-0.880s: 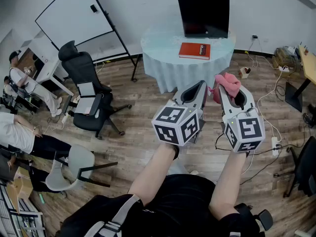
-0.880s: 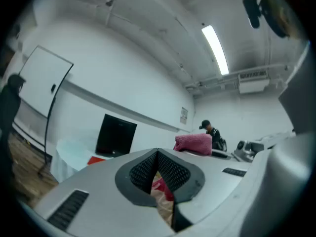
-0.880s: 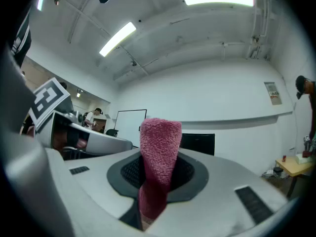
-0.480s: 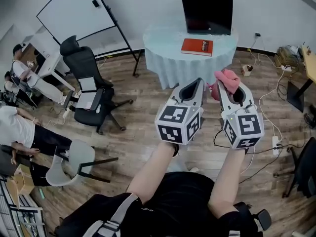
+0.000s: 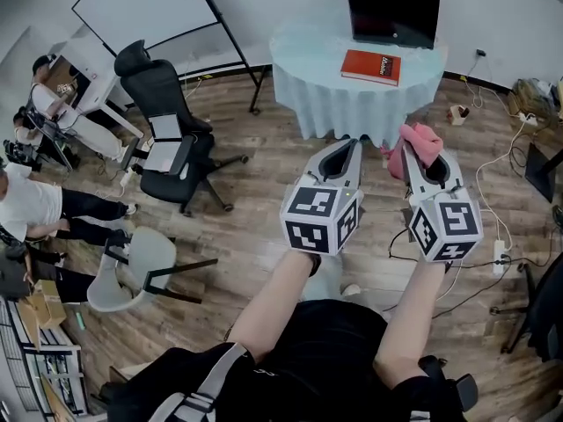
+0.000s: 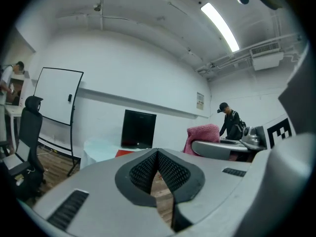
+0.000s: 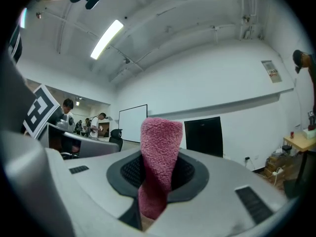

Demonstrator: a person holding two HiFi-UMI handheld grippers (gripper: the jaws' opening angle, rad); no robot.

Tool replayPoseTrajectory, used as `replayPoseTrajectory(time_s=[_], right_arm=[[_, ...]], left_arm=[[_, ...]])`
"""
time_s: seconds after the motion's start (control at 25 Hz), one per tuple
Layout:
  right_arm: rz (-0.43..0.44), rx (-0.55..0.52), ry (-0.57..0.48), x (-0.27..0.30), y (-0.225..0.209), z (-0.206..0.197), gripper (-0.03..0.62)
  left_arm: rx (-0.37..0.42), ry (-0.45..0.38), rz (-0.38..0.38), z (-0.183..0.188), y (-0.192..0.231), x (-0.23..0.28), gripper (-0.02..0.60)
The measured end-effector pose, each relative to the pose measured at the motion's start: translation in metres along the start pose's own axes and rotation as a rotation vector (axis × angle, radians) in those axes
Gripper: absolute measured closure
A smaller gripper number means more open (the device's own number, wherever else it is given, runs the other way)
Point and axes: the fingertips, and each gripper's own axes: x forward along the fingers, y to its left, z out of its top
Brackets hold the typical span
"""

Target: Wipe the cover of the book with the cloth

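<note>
A red book (image 5: 370,67) lies flat on a round table with a pale blue cloth (image 5: 312,55), far ahead in the head view. A sliver of the book (image 6: 124,153) shows past the left jaws. A pink cloth (image 5: 417,145) is pinched in my right gripper (image 5: 410,154), which is held up in the air short of the table. In the right gripper view the cloth (image 7: 158,164) stands up between the jaws. My left gripper (image 5: 350,148) hangs beside it, jaws shut and empty.
A black cabinet (image 5: 393,7) stands on the table behind the book. A black office chair (image 5: 167,126) and a grey chair (image 5: 141,266) are at the left, with a whiteboard (image 5: 145,3) and seated people. Cables (image 5: 493,183) lie on the wood floor at the right.
The table and book have shifted right in the head view, and the whole scene has shifted. Both grippers keep their hold and stay side by side.
</note>
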Motion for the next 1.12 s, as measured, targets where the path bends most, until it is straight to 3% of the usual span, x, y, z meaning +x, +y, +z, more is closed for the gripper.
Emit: replayPoseTrajectory(time_s=[0.12,0.2,0.36,0.52,0.68,0.92,1.12], right_arm=[[0.046,0.010,0.043,0.018,0.003,-0.016,0.499],[0.068,0.079,0.050,0.026,-0.006,-0.029,0.499],[-0.033,0.159,0.069,0.042,-0.050,-0.049,0.499],[-0.019,0.215,0.042,0.072,-0.073,-0.045,0.499],[-0.095,0.283,0.045,0.107,-0.111,-0.052,0.499],[-0.035,0.242,0.063,0.187,-0.092,-0.038,0.499],[0.020,0.209,0.090,0.246,-0.067,-0.033,0.499]], left_arm=[[-0.021,0.024,0.035,-0.010,0.019,0.012,0.567],[-0.053,0.034,0.030,-0.016,0.027,0.021,0.568],[-0.063,0.069,0.019,-0.028,0.053,0.048,0.566],[-0.118,0.107,0.043,-0.033,0.089,0.081,0.567],[-0.131,0.115,0.044,-0.020,0.128,0.121,0.566],[-0.152,0.094,0.026,0.006,0.185,0.165,0.566],[-0.185,0.066,0.057,0.023,0.238,0.184,0.568]])
